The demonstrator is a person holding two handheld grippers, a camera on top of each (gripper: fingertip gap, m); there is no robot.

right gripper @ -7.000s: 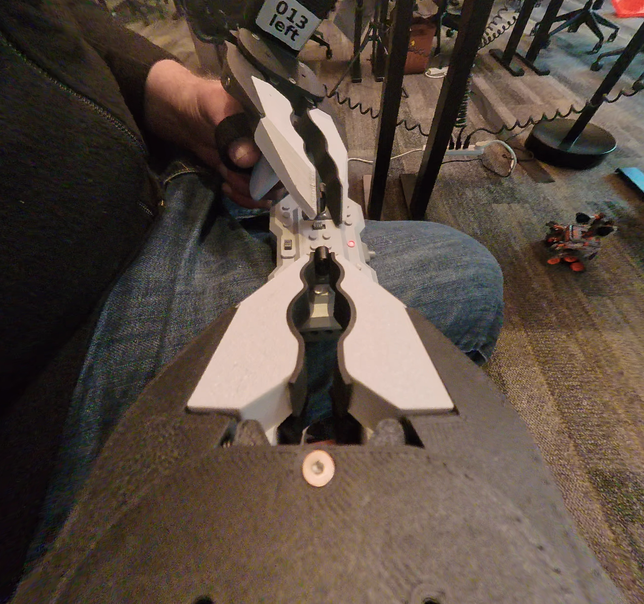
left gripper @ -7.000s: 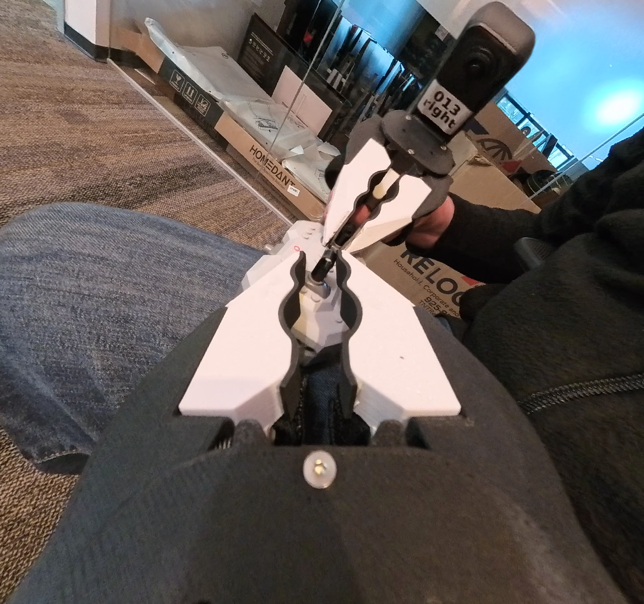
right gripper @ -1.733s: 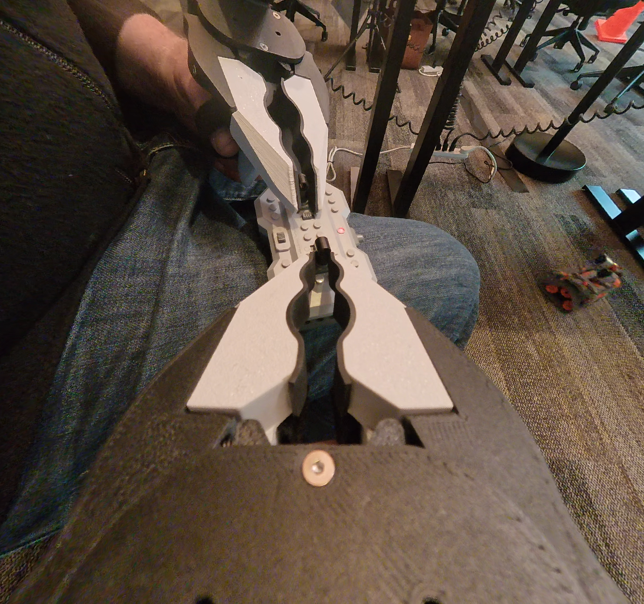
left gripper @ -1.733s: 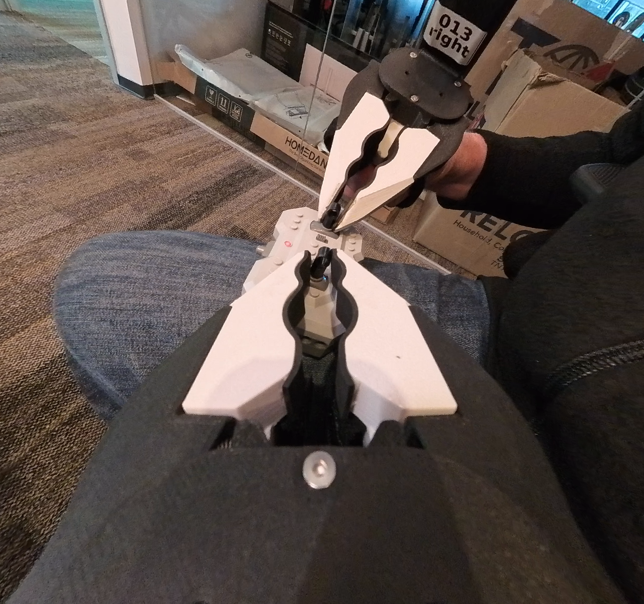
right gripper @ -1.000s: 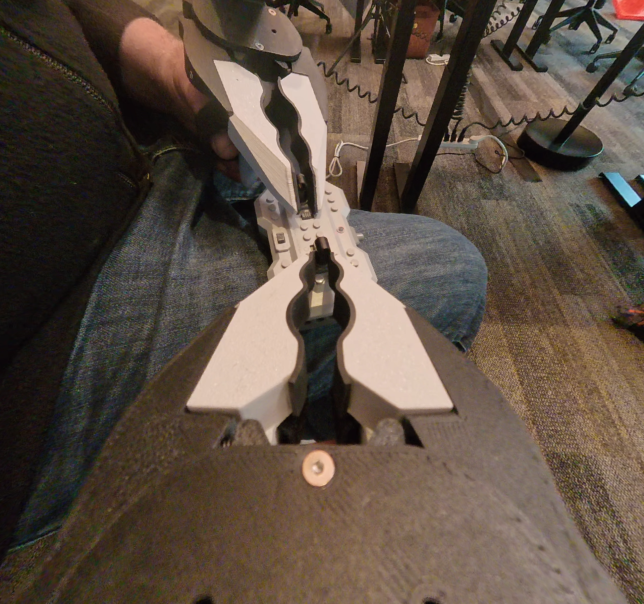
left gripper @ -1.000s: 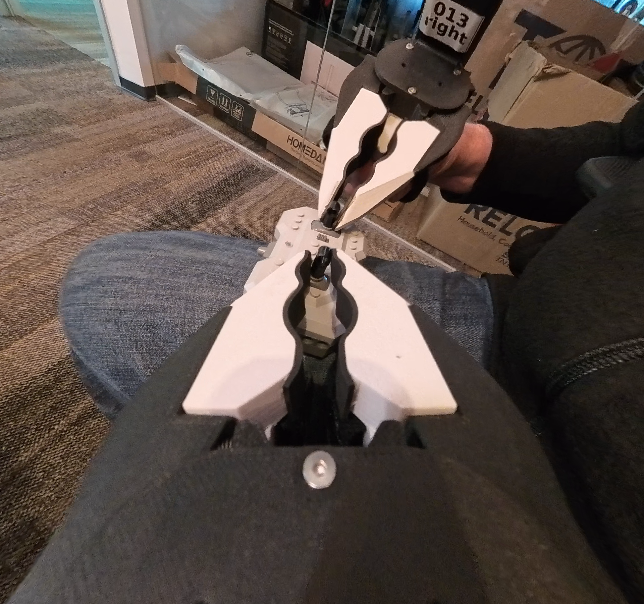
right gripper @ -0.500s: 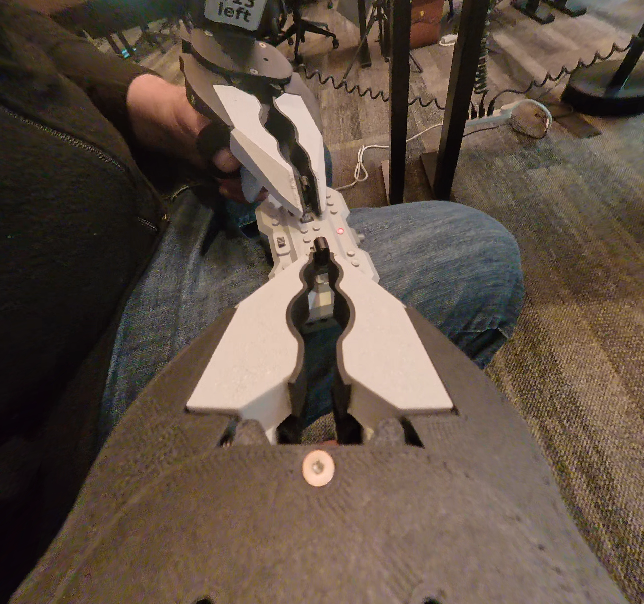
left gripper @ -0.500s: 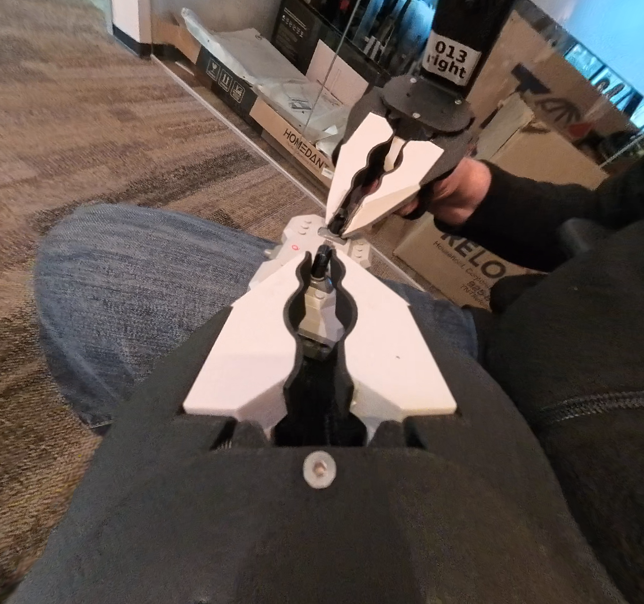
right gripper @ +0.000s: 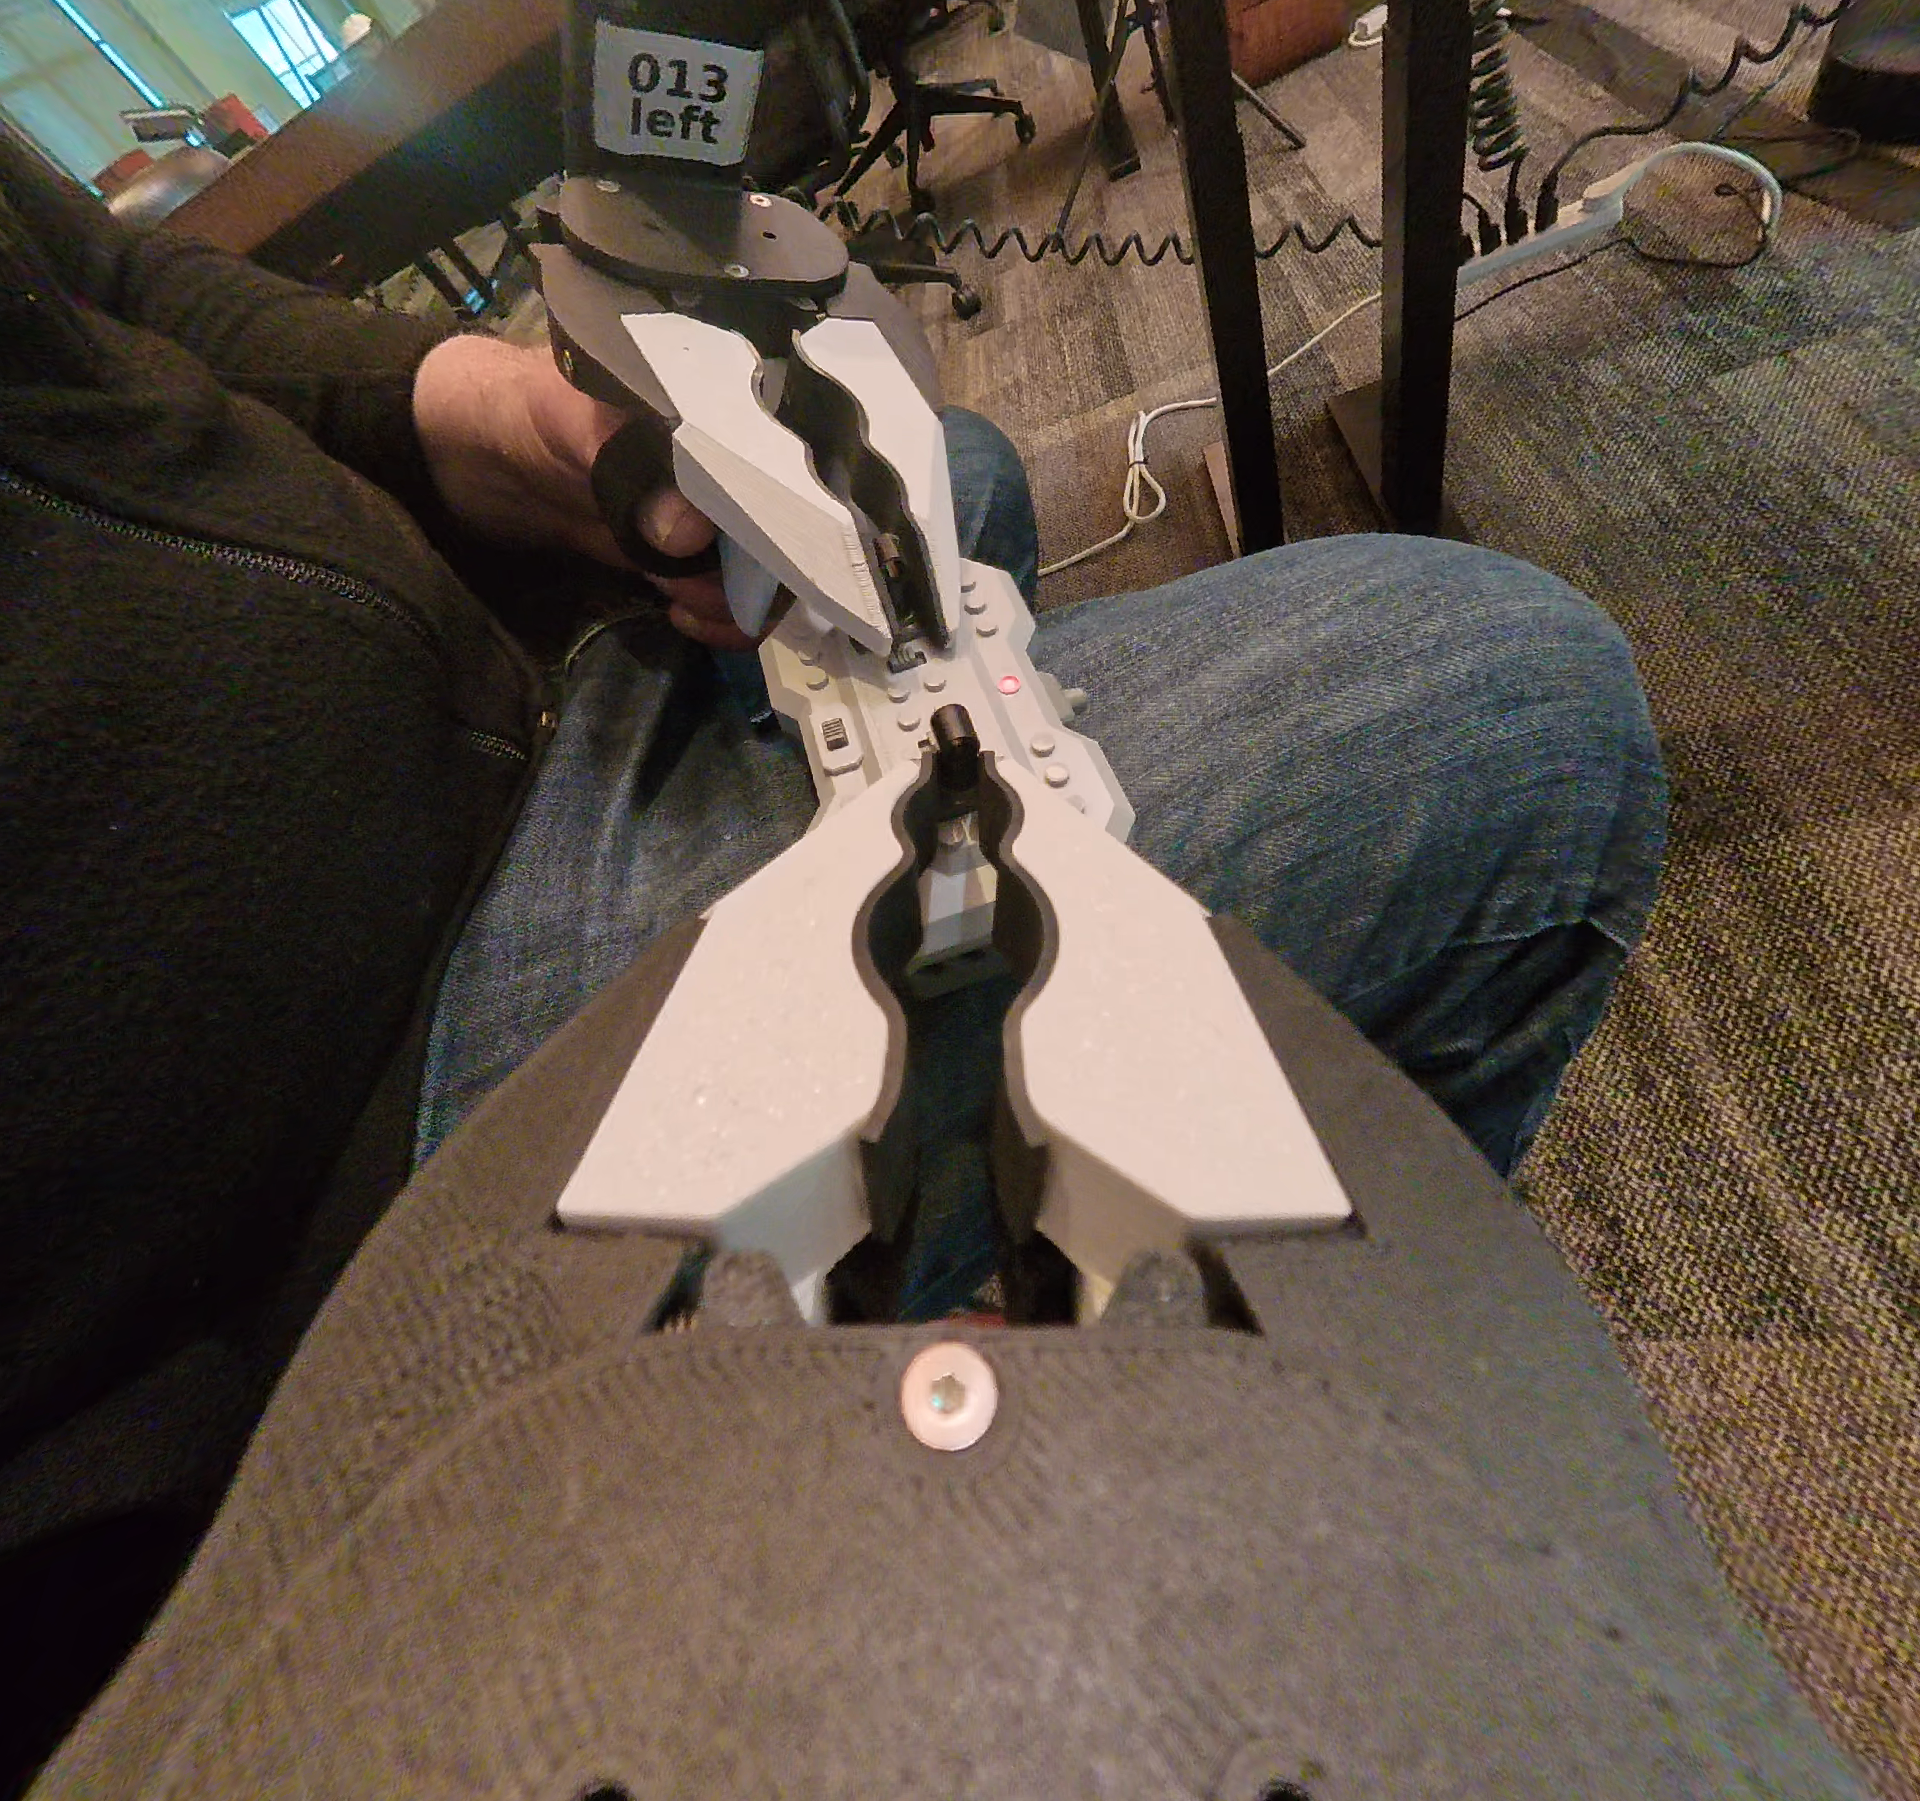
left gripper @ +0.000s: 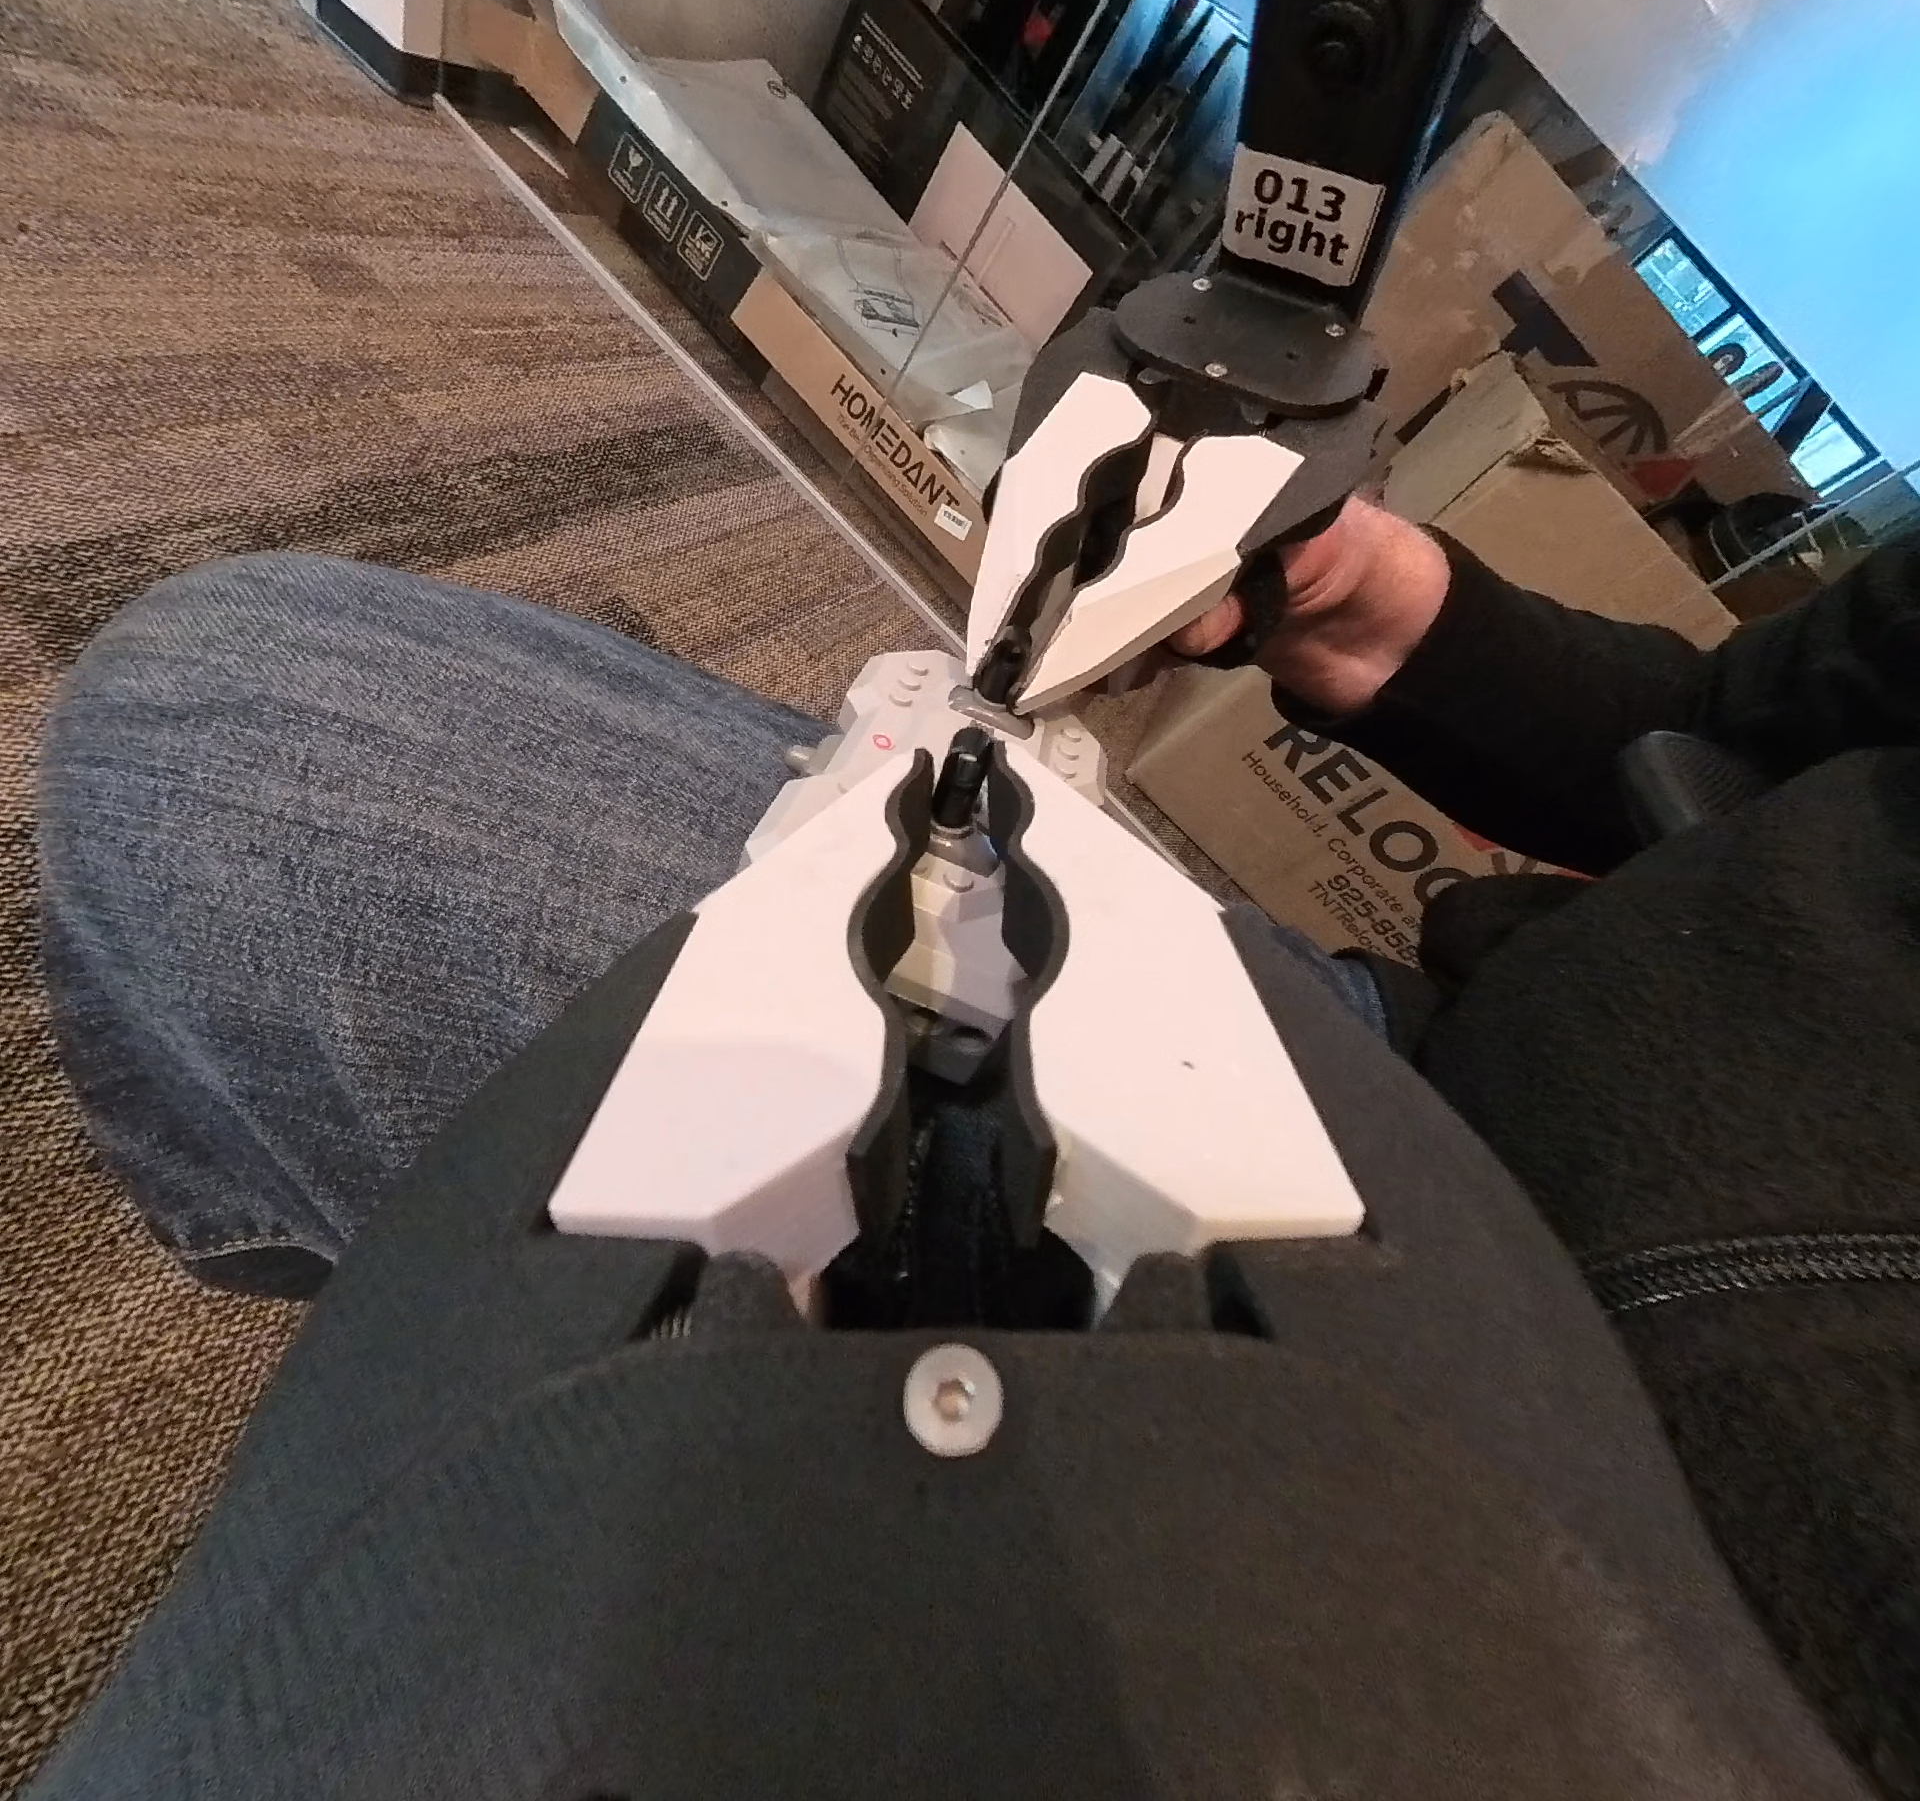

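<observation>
Both views have tilted slightly. The left gripper (left gripper: pixel 961 780) and right gripper (right gripper: pixel 951 764) each apparently pinch a black joystick (right gripper: pixel 951 728) on the grey controller (right gripper: pixel 904 712), which rests on a lap (right gripper: pixel 1351 712).

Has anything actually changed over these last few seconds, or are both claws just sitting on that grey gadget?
Hardly anything. The orange toy on the carpet has slid out of view. The left gripper and right gripper each stay shut on a small black stick of the grey controller on the lap.
</observation>
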